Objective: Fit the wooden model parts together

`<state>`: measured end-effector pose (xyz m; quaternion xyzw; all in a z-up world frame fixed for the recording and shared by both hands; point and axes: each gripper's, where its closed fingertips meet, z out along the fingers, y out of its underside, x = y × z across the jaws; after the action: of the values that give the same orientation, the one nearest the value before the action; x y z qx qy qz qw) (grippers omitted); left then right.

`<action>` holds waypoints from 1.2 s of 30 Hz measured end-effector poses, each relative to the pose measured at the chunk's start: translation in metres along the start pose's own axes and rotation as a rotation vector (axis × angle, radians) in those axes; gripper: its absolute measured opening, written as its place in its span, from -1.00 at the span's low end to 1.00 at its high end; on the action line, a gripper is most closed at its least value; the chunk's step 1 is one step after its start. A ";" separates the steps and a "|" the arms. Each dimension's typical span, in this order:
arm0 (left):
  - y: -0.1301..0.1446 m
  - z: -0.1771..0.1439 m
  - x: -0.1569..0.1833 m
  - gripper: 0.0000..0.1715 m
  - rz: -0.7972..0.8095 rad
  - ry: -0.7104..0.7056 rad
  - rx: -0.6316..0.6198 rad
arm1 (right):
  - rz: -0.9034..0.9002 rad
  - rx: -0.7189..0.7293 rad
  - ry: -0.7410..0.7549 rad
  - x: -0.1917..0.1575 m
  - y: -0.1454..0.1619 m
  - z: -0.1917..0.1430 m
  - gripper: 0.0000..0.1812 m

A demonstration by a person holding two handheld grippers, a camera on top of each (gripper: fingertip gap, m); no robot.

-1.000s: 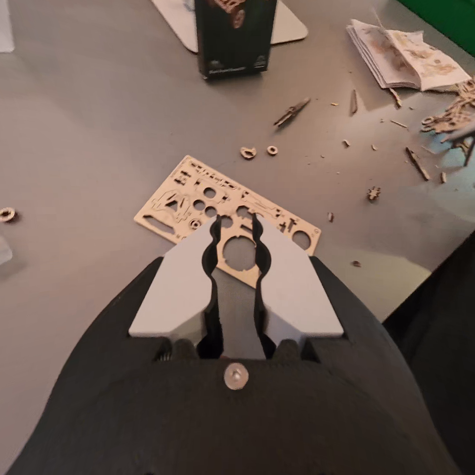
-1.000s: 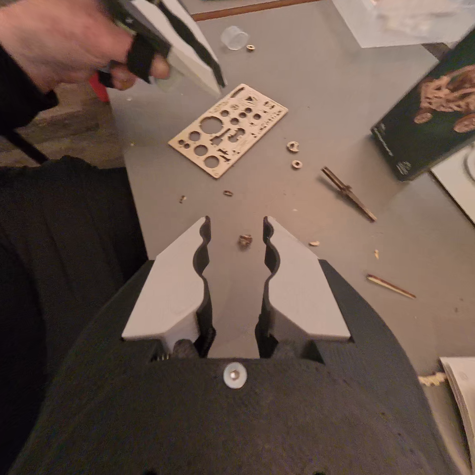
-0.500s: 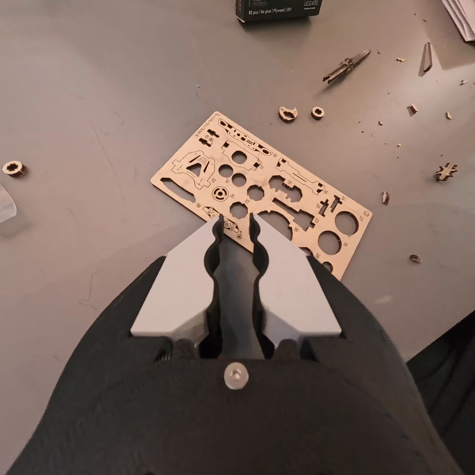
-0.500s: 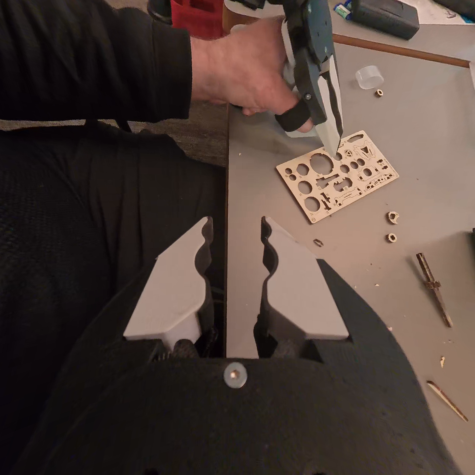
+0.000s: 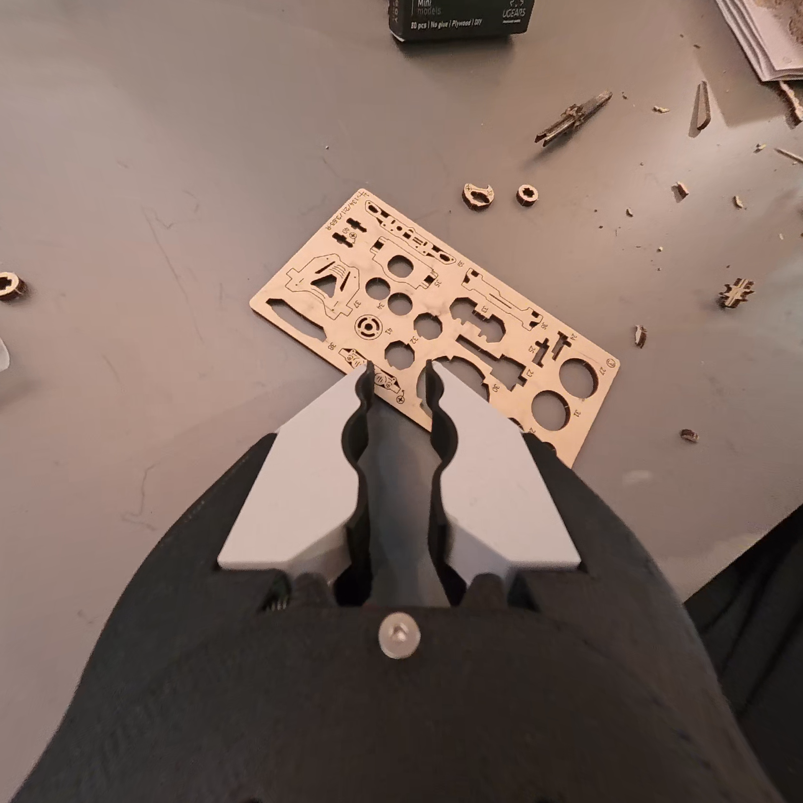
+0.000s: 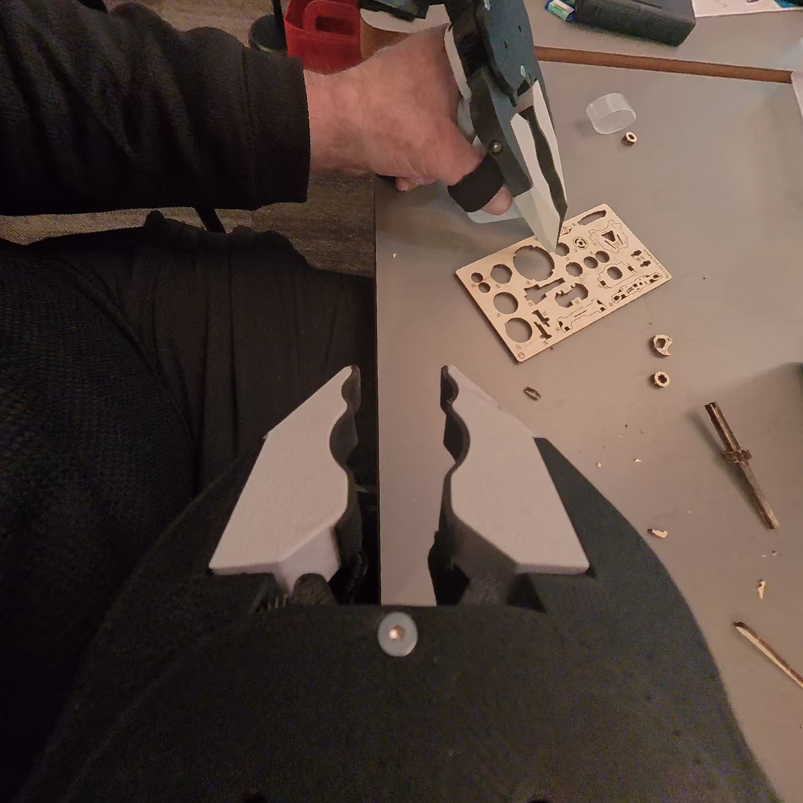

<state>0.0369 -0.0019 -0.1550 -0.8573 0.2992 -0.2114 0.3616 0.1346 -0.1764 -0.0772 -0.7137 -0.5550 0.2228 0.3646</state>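
Over the near long edge of the sheet (image 5: 439,321), the left tongs (image 5: 399,367) stand released, a narrow gap between their tips and nothing in it; whether the tips touch the wood cannot be told. Seen from the right wrist view, a hand (image 6: 391,113) holds these tongs, pointed steeply down at the sheet beside its largest round hole. The sheet is pale plywood with many parts already punched out, lying flat on the grey tabletop (image 5: 174,152). The right tongs (image 6: 399,369) are released too and empty, straddling the tabletop's front edge, well apart from the sheet. Beyond the sheet lie two small wooden rings (image 5: 528,194), a dark rod assembly (image 5: 573,117) and scattered chips. A dark box (image 5: 462,19) stands at the far side, a booklet (image 5: 764,39) at the far right, and a clear cap (image 6: 610,118) near the tabletop's left end.
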 end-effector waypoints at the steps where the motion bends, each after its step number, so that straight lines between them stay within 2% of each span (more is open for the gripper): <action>1: 0.000 0.000 0.000 -0.75 0.004 -0.002 -0.001 | 0.010 0.003 -0.002 0.001 0.000 -0.001 -0.62; 10: 0.000 0.000 0.000 -0.75 -0.012 0.013 0.003 | 0.061 0.015 -0.035 0.002 0.002 -0.005 -0.62; 36: 0.000 0.000 0.001 -0.77 0.007 -0.002 0.000 | 0.017 0.028 -0.095 -0.009 -0.002 -0.006 -0.57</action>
<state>0.0376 -0.0019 -0.1550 -0.8565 0.3019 -0.2092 0.3627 0.1355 -0.1861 -0.0722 -0.7019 -0.5623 0.2673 0.3459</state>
